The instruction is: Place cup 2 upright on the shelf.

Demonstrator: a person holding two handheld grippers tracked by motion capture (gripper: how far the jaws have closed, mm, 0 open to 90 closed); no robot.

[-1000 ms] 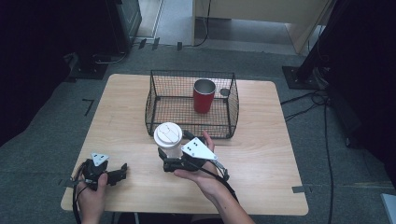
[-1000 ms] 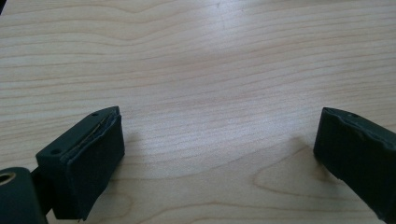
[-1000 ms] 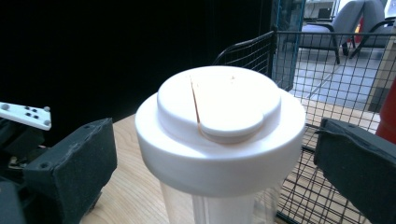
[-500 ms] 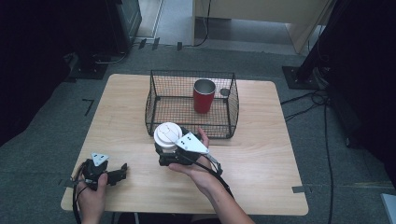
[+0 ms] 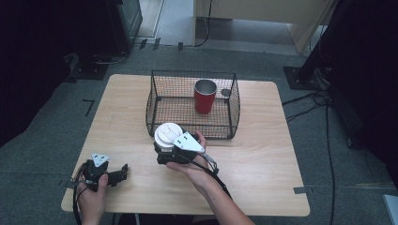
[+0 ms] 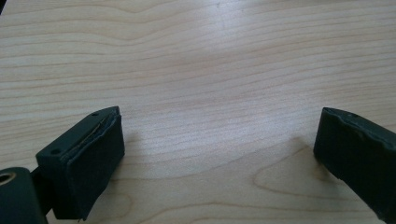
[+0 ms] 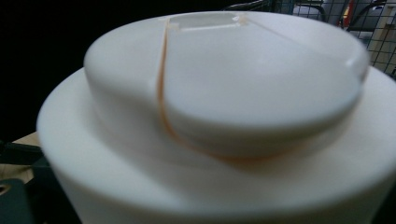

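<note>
A white paper cup with a white lid (image 5: 166, 135) stands just in front of the wire basket (image 5: 151, 101). My right gripper (image 5: 164, 152) is around the cup's body from the near side and shut on it. In the right gripper view the lid (image 7: 224, 116) sits very close, and the jaws are mostly hidden behind it. A red cup (image 5: 205, 96) stands upright inside the basket, toward the back right. My left gripper (image 5: 123, 172) rests low at the table's near left corner. Its pads (image 6: 88, 158) are wide apart, with bare wood between them.
The wooden table (image 5: 263, 154) has open room to the right of the hand and at the left of the basket. Black cables and stands lie on the grey floor beyond the table. A cable trails from the right gripper along the forearm.
My right gripper has moved left onto the white cup and closed around it. The cup has shifted slightly toward the basket. The left gripper has stayed still.
</note>
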